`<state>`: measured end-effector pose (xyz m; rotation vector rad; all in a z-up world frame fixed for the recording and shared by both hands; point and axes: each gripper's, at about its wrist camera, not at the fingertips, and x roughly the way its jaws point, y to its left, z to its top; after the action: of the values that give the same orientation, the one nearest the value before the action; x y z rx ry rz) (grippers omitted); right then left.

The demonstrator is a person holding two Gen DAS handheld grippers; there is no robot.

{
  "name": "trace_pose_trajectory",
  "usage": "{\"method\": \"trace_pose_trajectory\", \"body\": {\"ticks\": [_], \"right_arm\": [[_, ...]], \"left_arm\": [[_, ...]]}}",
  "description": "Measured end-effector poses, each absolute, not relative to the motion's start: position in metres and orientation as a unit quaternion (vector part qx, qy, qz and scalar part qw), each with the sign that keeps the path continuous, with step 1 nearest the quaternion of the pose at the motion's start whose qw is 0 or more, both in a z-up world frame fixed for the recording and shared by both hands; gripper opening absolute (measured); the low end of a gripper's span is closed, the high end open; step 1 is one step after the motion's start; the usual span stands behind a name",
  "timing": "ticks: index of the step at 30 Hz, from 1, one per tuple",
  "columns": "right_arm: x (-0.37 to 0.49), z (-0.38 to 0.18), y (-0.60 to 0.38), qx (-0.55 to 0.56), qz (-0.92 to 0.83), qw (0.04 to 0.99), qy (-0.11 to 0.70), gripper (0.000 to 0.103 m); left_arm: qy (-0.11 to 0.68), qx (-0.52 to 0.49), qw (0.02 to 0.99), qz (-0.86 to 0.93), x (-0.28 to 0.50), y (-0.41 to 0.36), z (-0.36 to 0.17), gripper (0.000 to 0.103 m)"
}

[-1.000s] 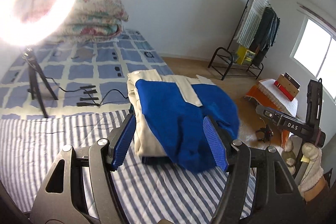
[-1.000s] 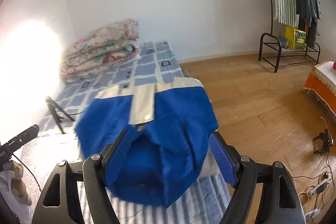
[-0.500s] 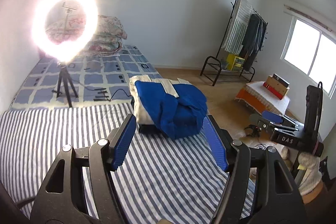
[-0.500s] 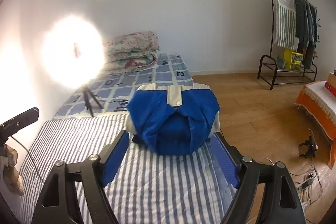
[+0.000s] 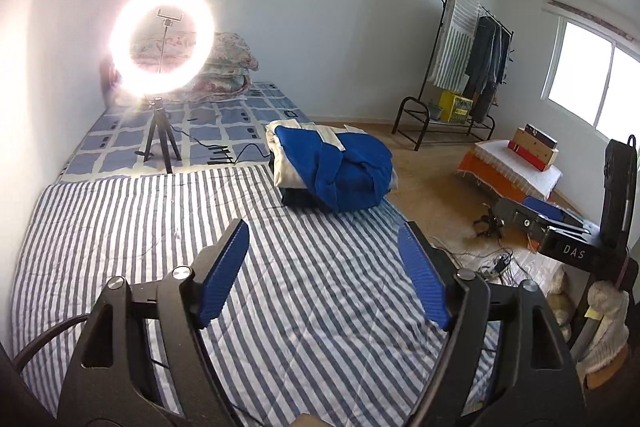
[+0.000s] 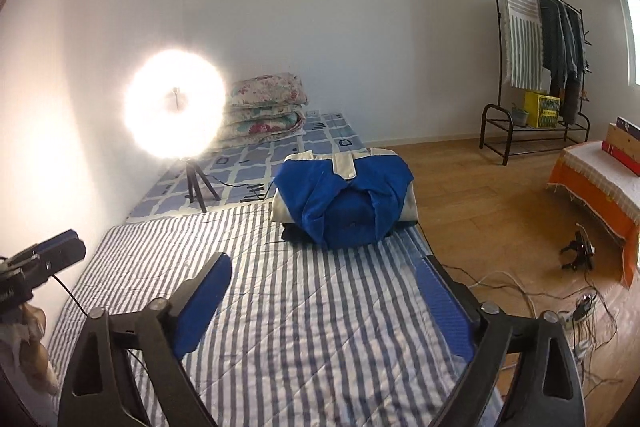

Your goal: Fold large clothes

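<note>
A folded blue and cream garment (image 5: 334, 167) (image 6: 346, 197) lies on top of a darker folded piece at the far right side of the striped bedsheet (image 5: 160, 227) (image 6: 320, 307). My left gripper (image 5: 324, 231) hovers over the bare stripes well short of the garment; its jaws are opening with nothing between them. My right gripper (image 6: 324, 265) is likewise back from the garment, its jaws opening wide over the sheet and holding nothing. The right gripper also shows at the right edge of the left wrist view (image 5: 560, 223), and the left gripper at the left edge of the right wrist view (image 6: 44, 259).
A lit ring light on a tripod (image 5: 160, 43) (image 6: 176, 111) stands on the checked blue sheet, with a cable trailing. Folded floral quilts (image 6: 264, 107) lie at the wall. A clothes rack (image 5: 468, 67), an orange-covered low table (image 6: 596, 183) and floor cables (image 6: 580, 307) are to the right.
Both grippers let go of the blue garment and pulled back across the bed; it now lies far ahead on the pile. Both pairs of jaws stand wider than before.
</note>
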<state>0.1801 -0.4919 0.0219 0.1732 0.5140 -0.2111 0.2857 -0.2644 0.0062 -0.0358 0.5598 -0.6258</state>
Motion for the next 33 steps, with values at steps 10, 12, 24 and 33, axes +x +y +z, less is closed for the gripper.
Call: {"method": "trace_pose_trajectory", "body": {"ticks": [10, 12, 24, 33], "right_arm": [[0.149, 0.016, -0.485, 0.075, -0.115, 0.963, 0.231, 0.103], [0.147, 0.016, -0.487, 0.078, -0.116, 0.964, 0.227, 0.103], [0.152, 0.001, -0.467, 0.05, -0.127, 0.963, 0.232, 0.103], [0.151, -0.002, -0.457, 0.036, -0.134, 0.963, 0.229, 0.103]], "left_arm": [[0.236, -0.019, 0.925, -0.296, 0.242, -0.253, 0.005, 0.092], [0.233, -0.01, 0.928, -0.292, 0.24, -0.253, 0.002, 0.095], [0.221, 0.023, 0.941, -0.255, 0.23, -0.24, -0.004, 0.102], [0.231, 0.037, 0.946, -0.225, 0.23, -0.233, -0.013, 0.103]]}}
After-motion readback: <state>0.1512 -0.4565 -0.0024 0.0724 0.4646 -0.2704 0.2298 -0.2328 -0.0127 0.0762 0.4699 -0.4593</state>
